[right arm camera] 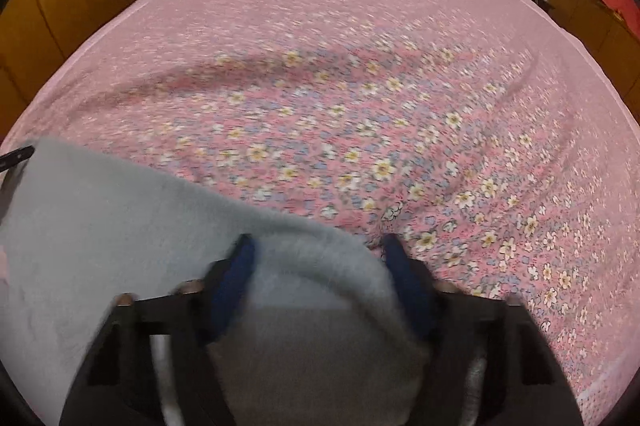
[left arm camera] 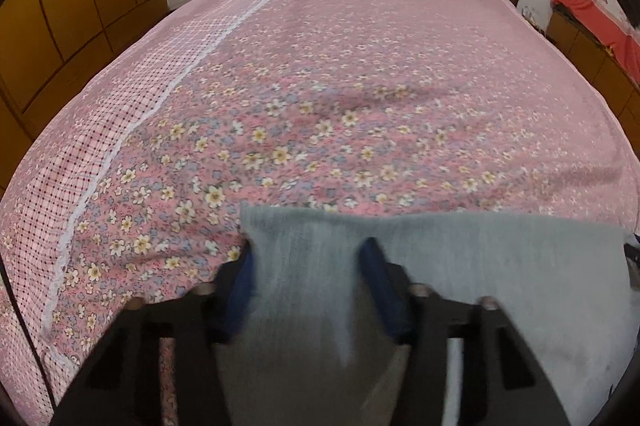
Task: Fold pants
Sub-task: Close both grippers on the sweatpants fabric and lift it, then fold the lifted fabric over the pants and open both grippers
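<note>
Black tool, blue pads, silver screws

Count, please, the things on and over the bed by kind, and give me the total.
Grey pants: 1
Pink floral bedspread: 1
Hand-held grippers with blue pads, left hand-held gripper and right hand-held gripper, each with the grey cloth between its fingers: 2
Total: 4

both wrist views look steeply down, close over one bedspread.
</note>
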Tool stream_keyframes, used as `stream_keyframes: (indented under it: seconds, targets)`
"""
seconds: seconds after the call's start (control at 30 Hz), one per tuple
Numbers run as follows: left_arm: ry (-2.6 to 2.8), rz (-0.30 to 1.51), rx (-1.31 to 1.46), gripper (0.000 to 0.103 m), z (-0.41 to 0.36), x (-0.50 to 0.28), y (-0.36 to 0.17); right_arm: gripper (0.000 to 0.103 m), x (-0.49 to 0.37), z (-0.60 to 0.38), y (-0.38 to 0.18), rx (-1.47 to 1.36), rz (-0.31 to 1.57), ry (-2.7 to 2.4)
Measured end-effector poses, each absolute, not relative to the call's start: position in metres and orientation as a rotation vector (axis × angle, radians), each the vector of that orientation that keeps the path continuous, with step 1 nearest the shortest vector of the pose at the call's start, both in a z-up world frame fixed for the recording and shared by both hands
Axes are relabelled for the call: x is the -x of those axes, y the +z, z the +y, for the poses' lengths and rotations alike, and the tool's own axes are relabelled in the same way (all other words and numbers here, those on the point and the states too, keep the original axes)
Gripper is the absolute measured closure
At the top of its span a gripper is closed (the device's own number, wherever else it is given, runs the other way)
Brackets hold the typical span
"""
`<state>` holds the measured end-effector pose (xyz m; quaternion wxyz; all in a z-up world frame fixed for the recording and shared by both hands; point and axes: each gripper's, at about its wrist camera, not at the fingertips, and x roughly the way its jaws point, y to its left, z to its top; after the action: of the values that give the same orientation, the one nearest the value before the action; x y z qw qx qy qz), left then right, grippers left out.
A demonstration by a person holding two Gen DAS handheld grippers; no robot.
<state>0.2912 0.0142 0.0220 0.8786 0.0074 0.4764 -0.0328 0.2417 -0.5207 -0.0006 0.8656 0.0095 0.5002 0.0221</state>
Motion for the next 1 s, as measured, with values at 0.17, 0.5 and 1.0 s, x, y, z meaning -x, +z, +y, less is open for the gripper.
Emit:
stream_keyframes:
  seconds: [0.17,0.5,1.0]
  targets:
    - [-0.091,0.961,-0.026,0.094,0.017,-0.279,0.037,0.097,-0.23,-0.518,0.014,-0.022,1.013,0.061]
    - [-0.136,0.847,-0.024,0.099,0.03,-0.228,0.091,0.097,-0.166,-0.502,0.071,-0.018,0.888,0.097]
    - [-0.1,0.826,0.004,0.101,0.061,-0.124,0.102,0.097,-0.039,-0.468,0.083,-0.004,0.861,0.143]
